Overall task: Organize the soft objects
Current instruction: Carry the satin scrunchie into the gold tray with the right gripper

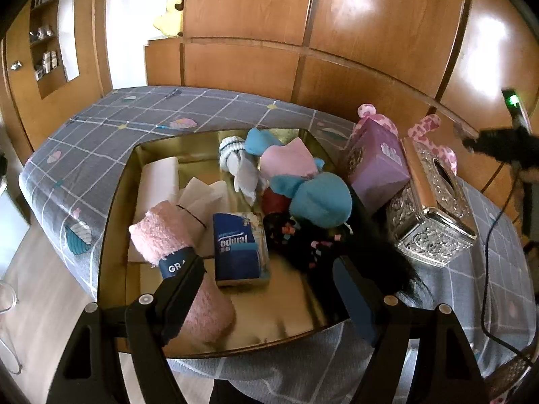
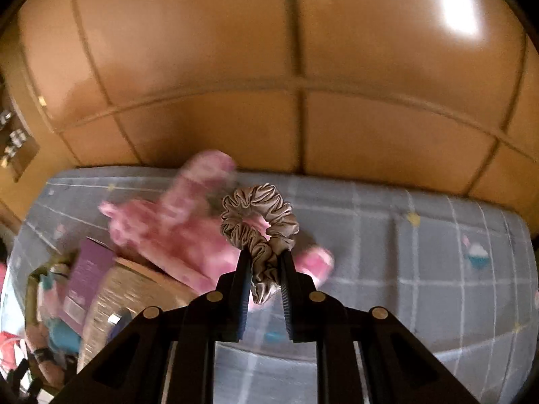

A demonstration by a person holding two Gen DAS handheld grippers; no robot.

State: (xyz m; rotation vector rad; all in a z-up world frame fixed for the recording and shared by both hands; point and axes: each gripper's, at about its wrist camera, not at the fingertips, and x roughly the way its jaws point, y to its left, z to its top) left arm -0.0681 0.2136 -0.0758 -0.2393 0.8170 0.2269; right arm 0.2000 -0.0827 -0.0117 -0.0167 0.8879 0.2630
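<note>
So at this point I had the right claw (image 2: 264, 262) clamped shut on a beige satin scrunchie (image 2: 259, 222), pinched by its lower loop with the rest of the ring sticking out past the tips, up in the air above the bed (image 2: 404, 235) near its far edge by the wooden wall. Directly behind it on the bedspread lay a pink patterned plush thing (image 2: 168, 229), too blurred to make out properly. The left claw (image 1: 269, 269) was wide apart and holding nothing, hovering over the near edge of the gold tray (image 1: 286, 316), with a rolled pink towel (image 1: 175, 245) right against its left finger and a blue Tempo tissue pack (image 1: 239, 245) just ahead between the fingers. My read was that I was mid-carry: scrunchie picked, not yet placed. The tray was off to the left of the right claw and already crowded with socks and cloths, so the next move needed a swing over toward it, finding a free patch near the front, and only then letting go.
</note>
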